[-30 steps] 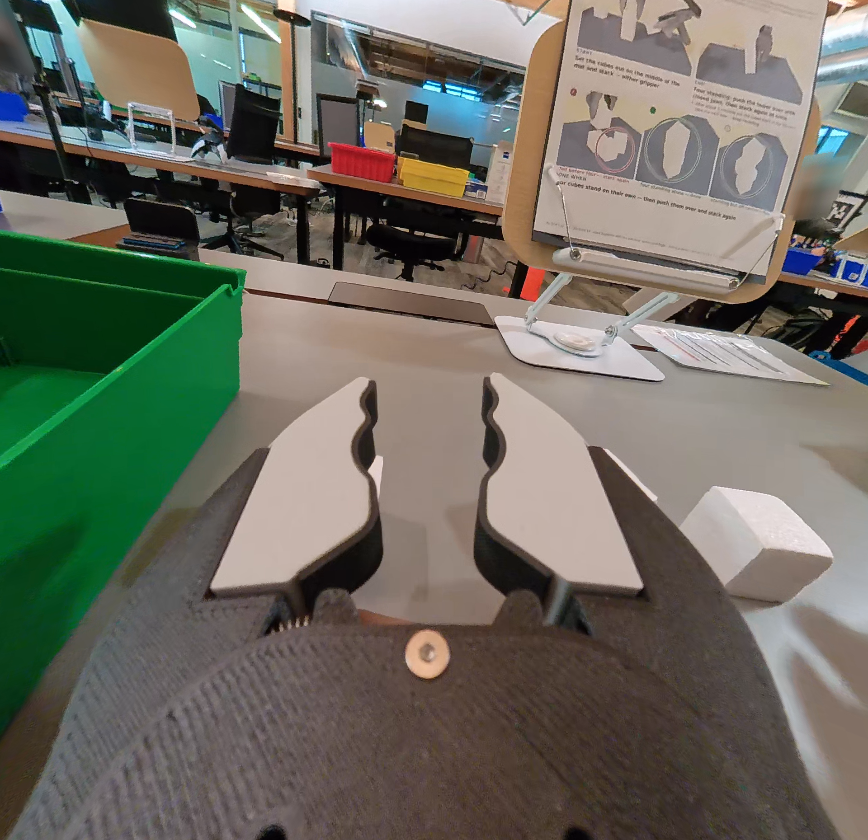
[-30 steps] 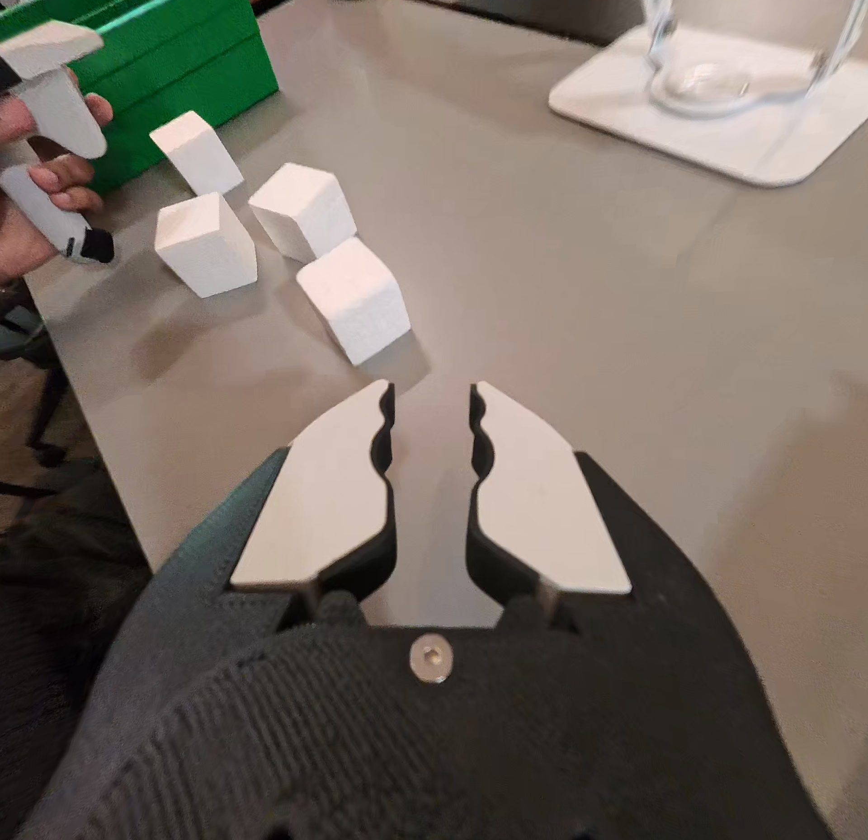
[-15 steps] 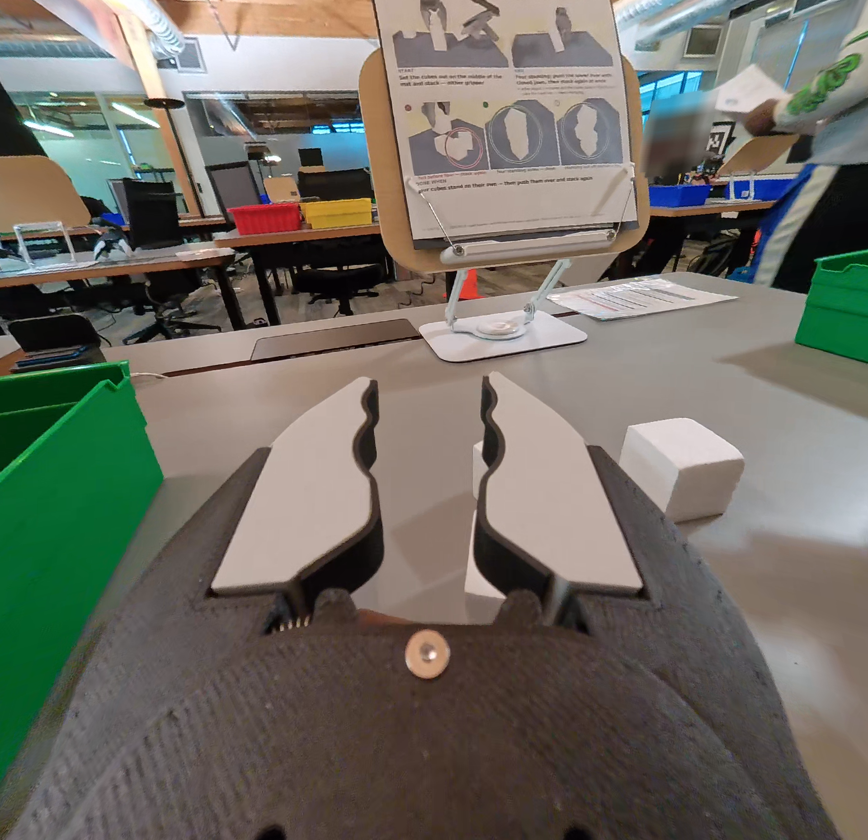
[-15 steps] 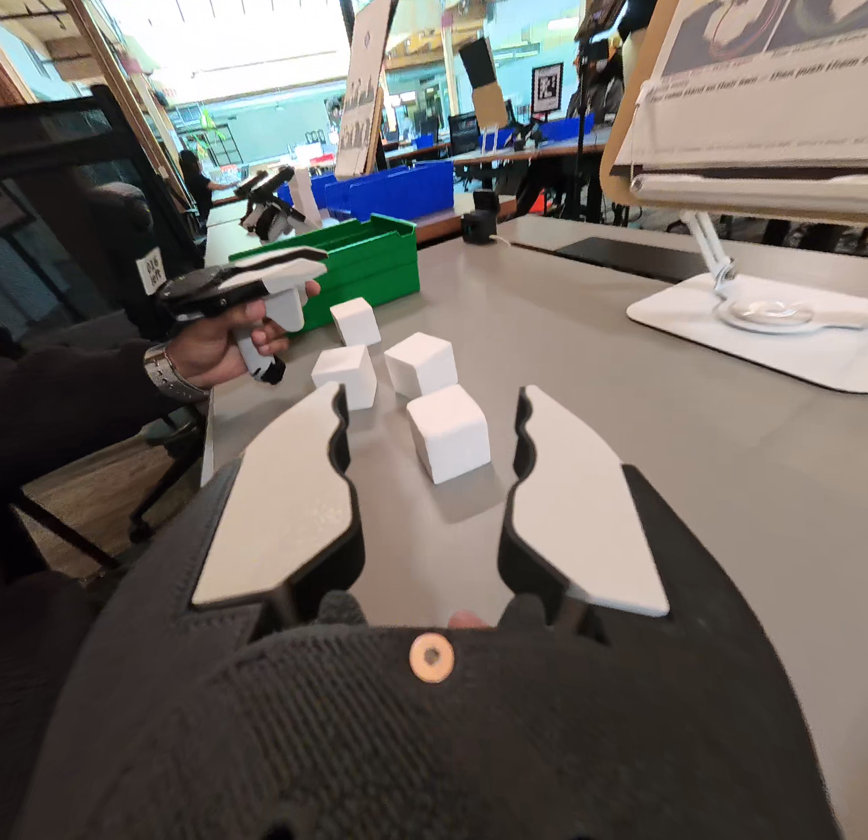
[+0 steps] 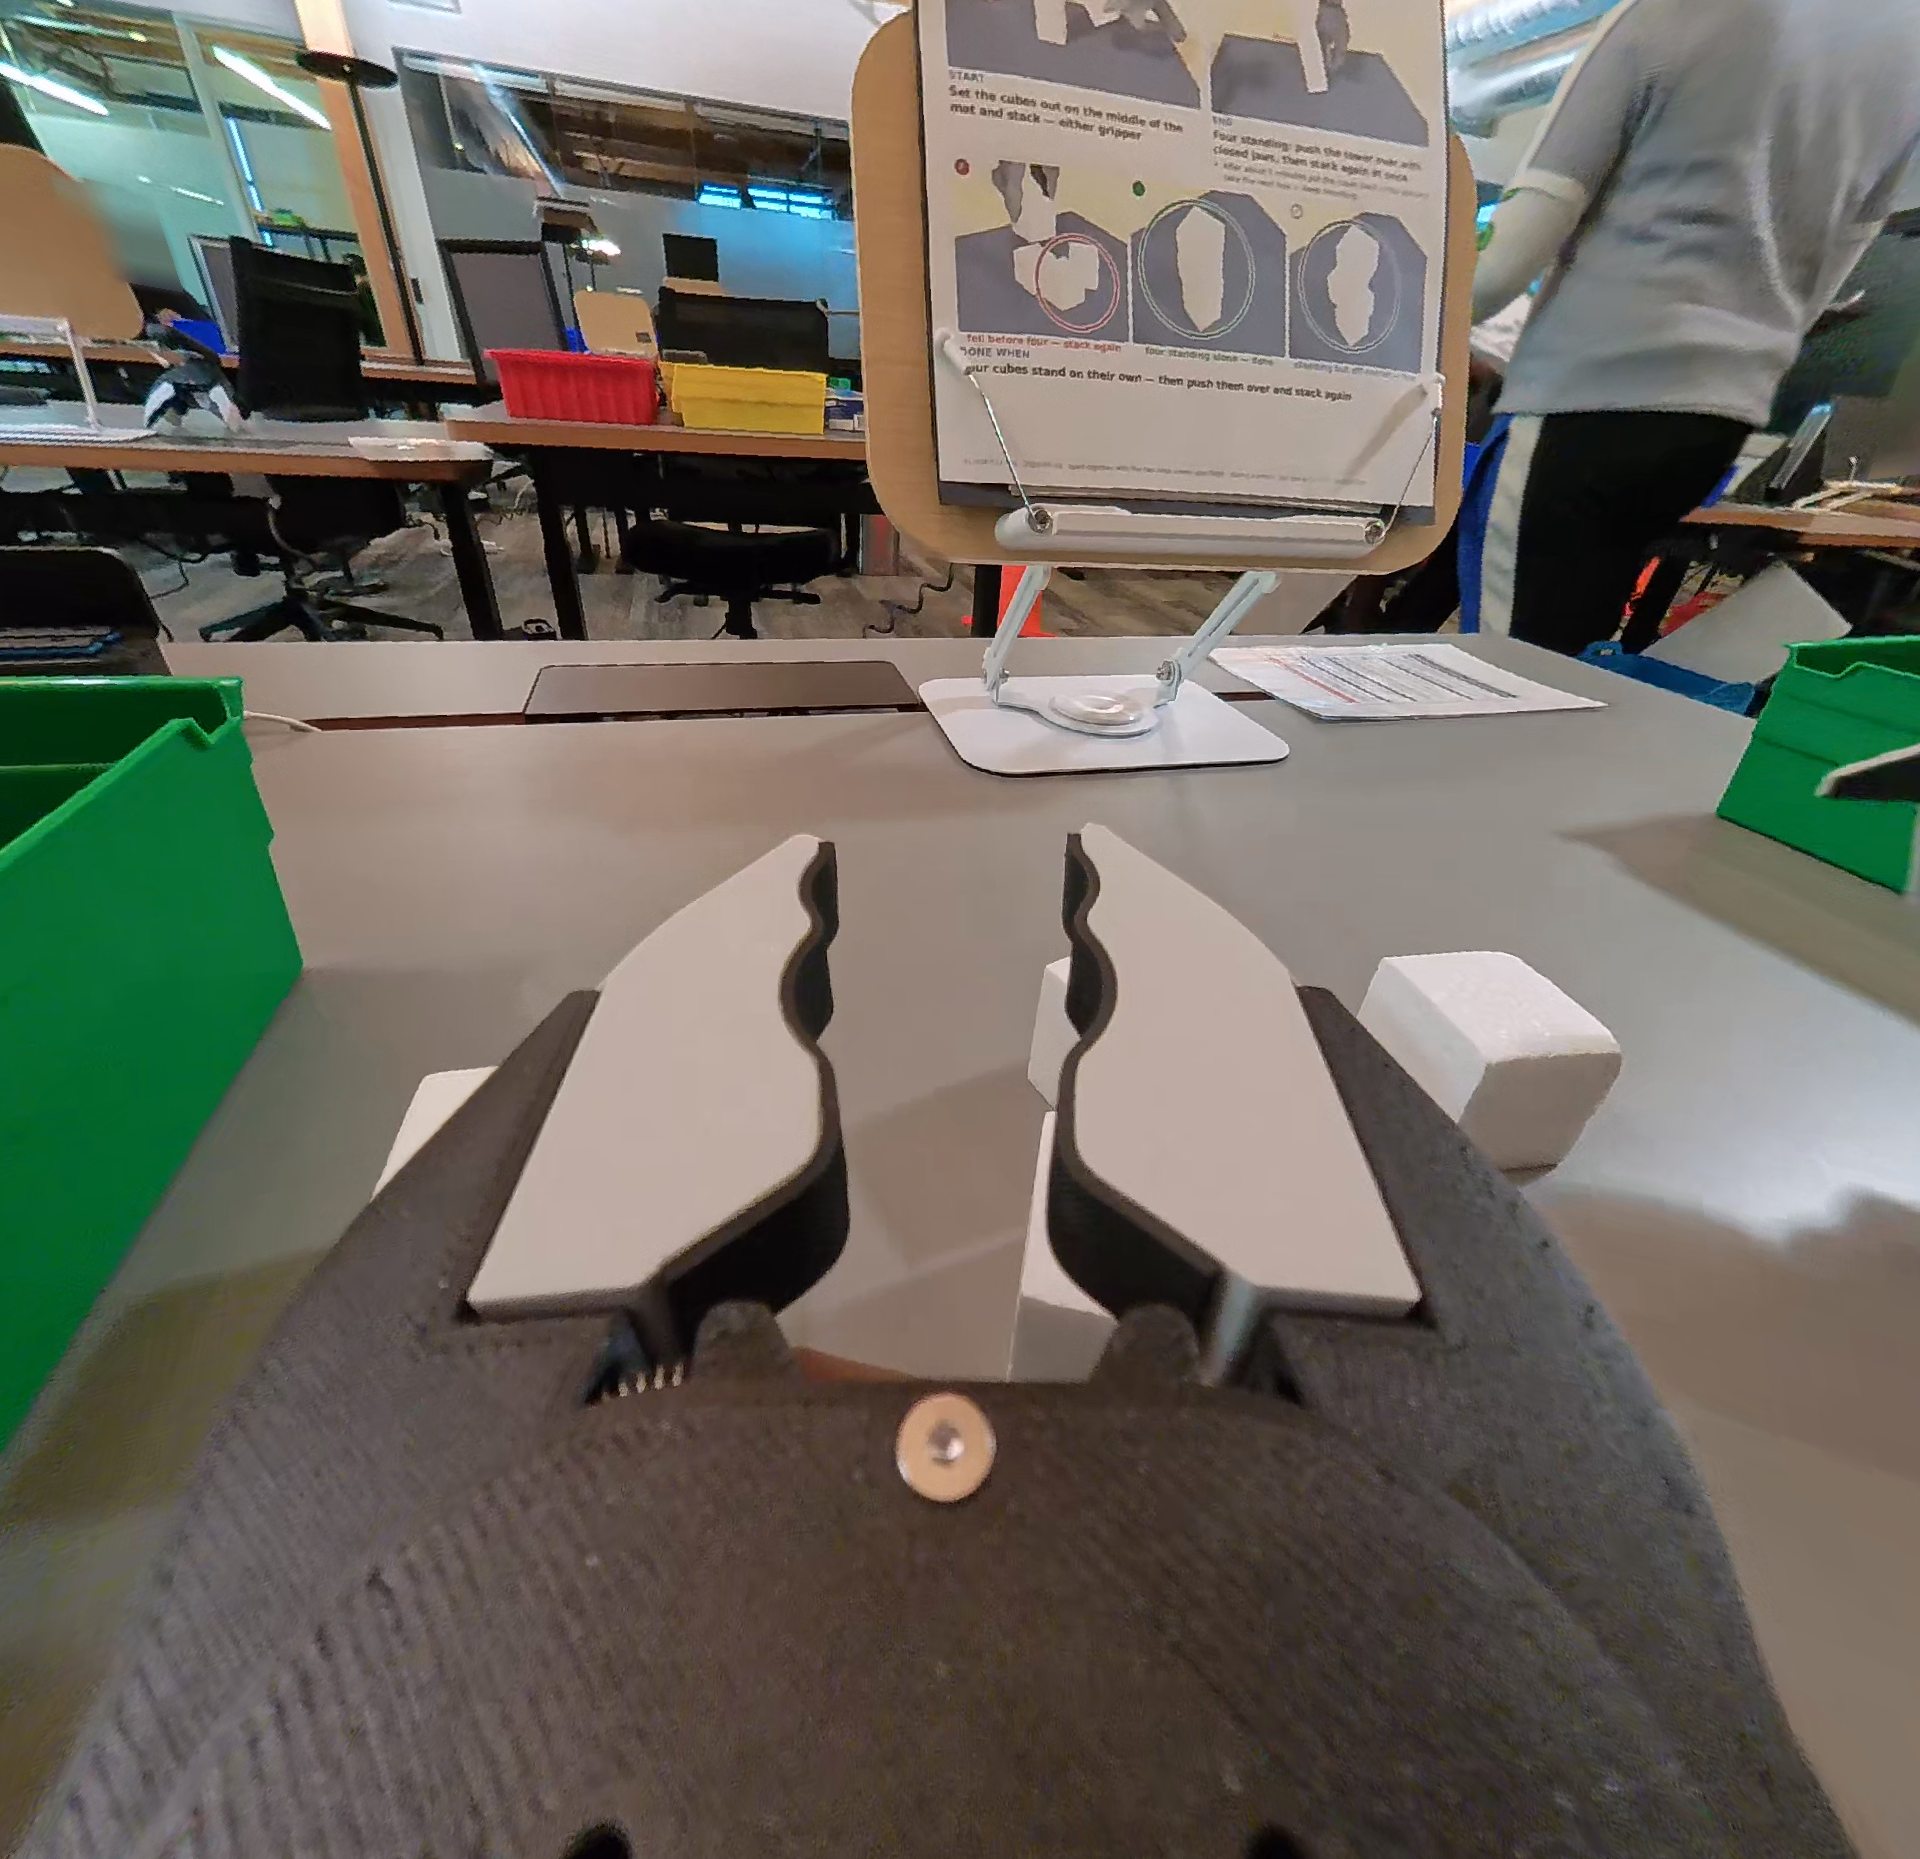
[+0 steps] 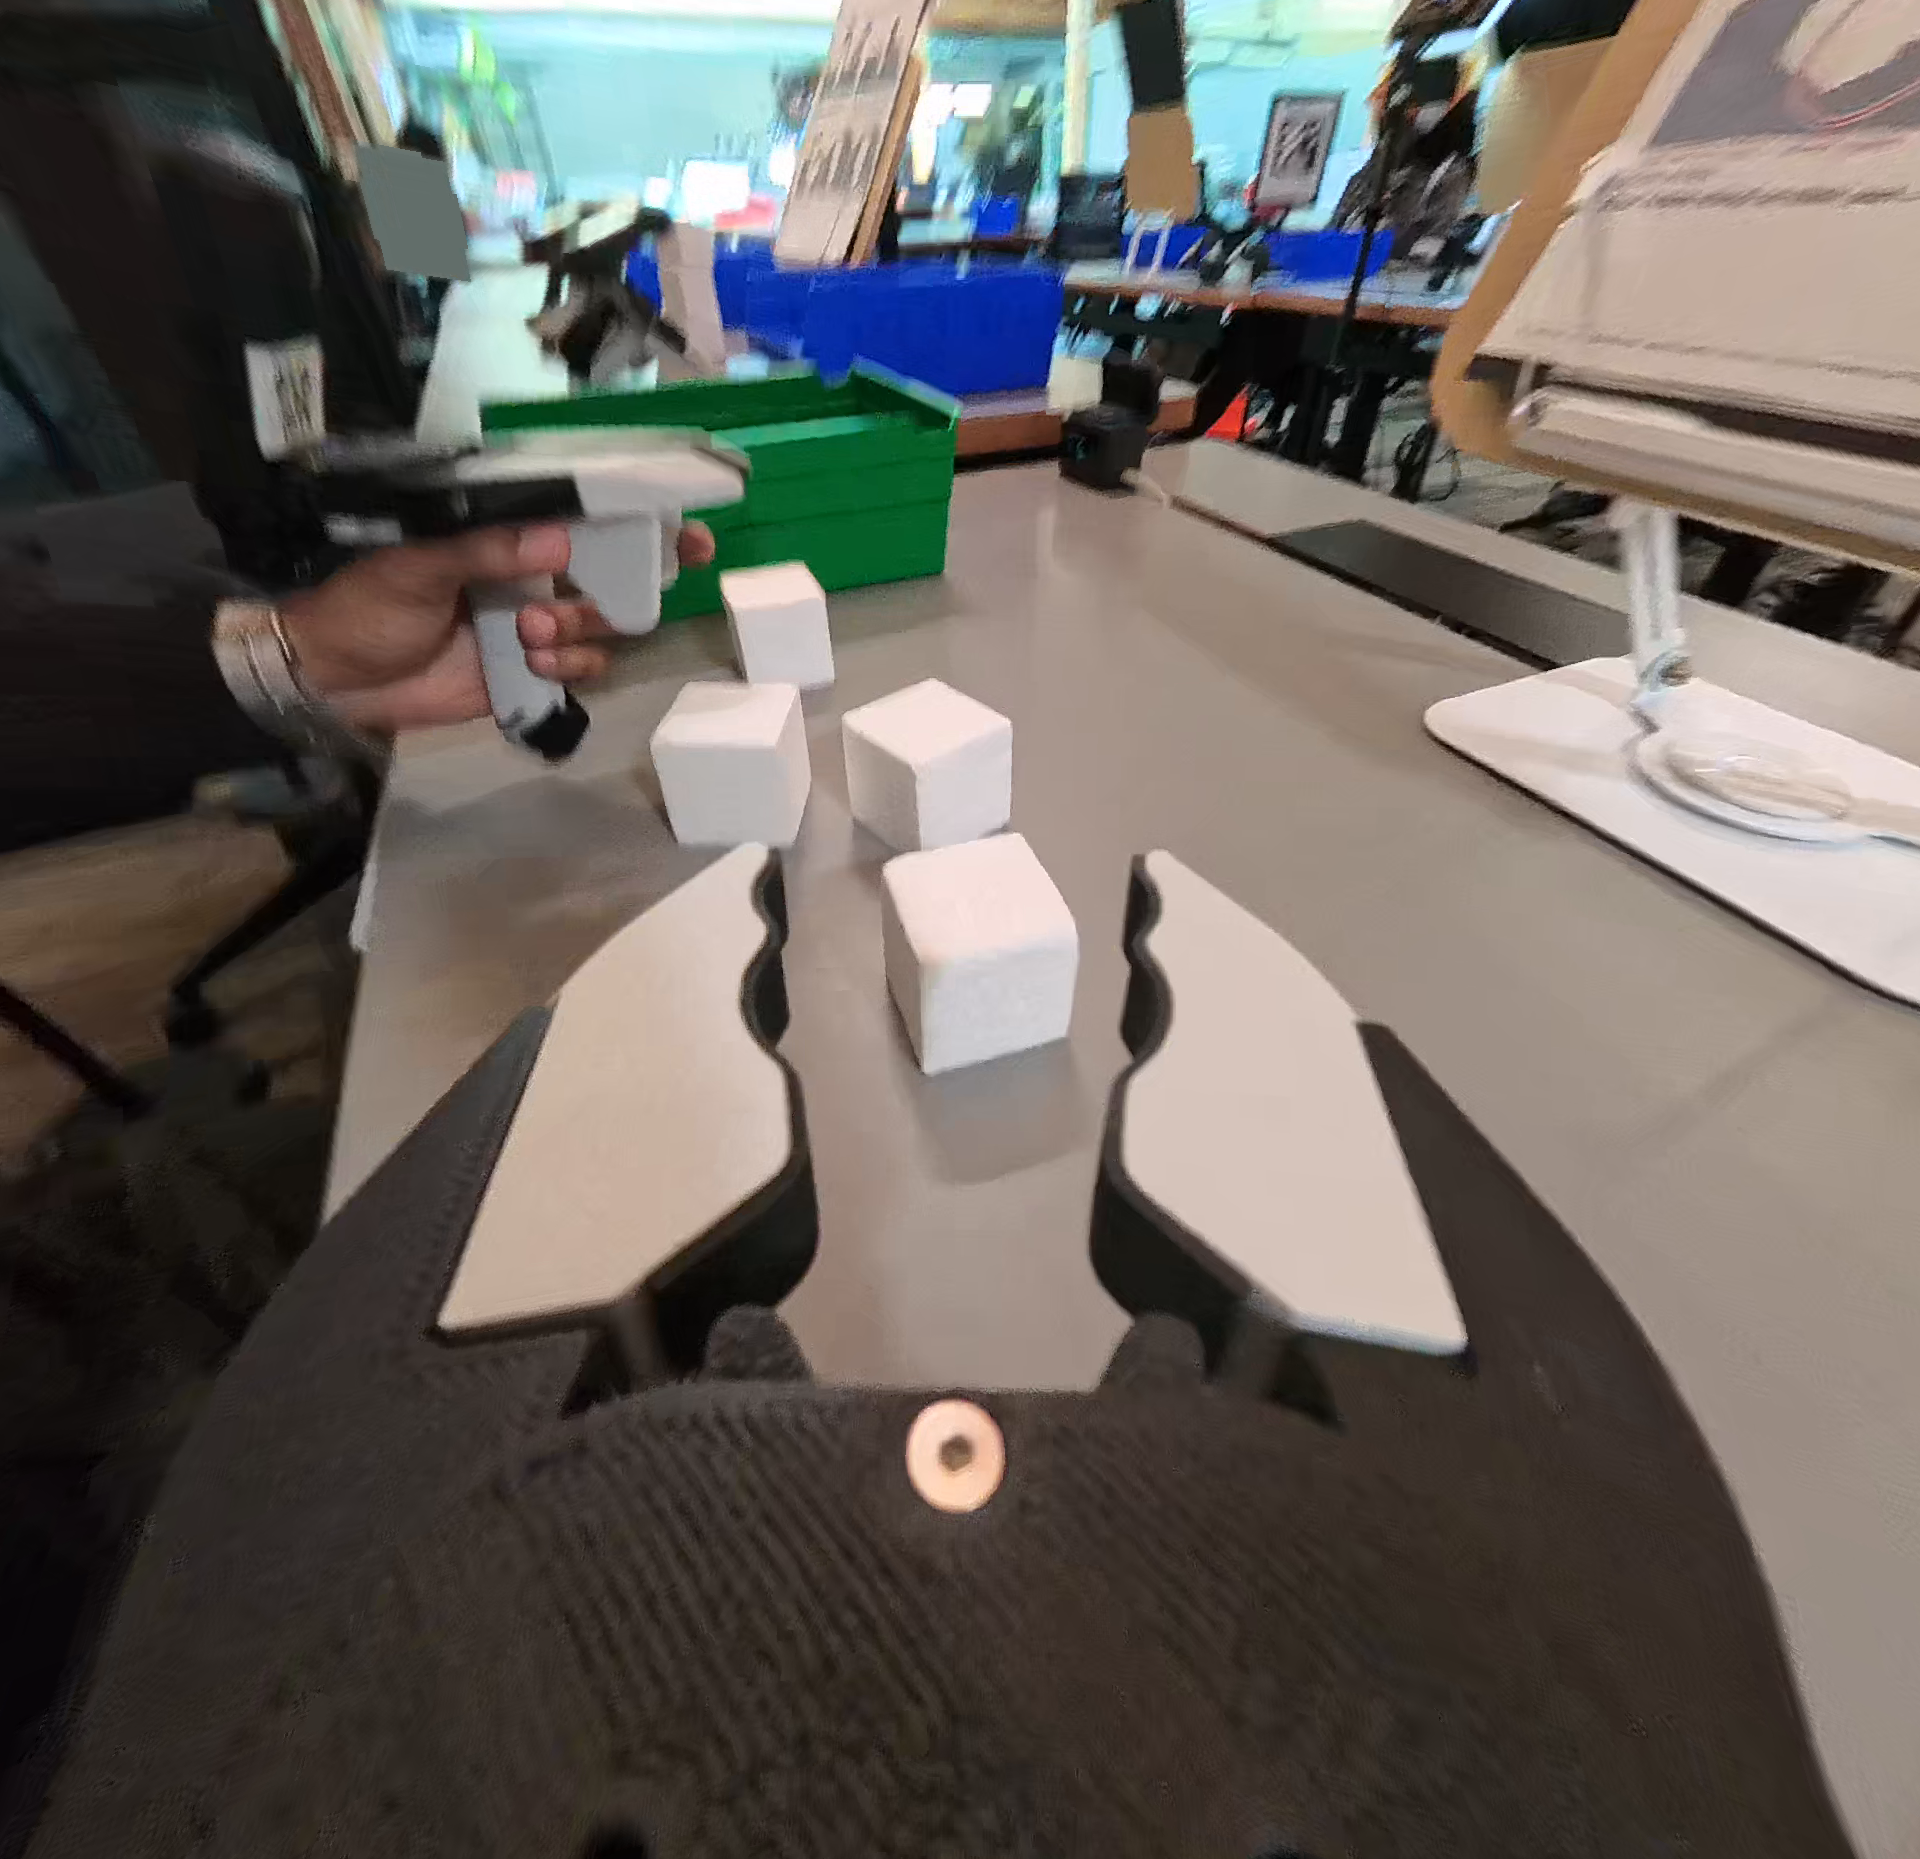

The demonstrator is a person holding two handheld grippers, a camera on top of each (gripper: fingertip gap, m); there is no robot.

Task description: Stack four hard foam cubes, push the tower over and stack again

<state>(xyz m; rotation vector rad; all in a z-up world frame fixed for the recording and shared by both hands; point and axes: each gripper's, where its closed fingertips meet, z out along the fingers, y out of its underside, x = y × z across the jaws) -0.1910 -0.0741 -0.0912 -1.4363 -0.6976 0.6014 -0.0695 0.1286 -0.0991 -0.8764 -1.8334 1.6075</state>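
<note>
Standing apart, both tongs, right tongs [image 6: 951, 962] around foam cube [image 6: 977, 952], green bin [image 6: 831, 490] contents hidden.

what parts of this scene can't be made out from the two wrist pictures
- Left wrist view: three of the white hard foam cubes are mostly hidden behind the left gripper; only slivers show, like one beside its right finger. The fourth cube shows whole.
- Right wrist view: motion blur smears the far left gripper and the green plastic bin.
- Right wrist view: the document stand is cut off by the right edge.
</note>
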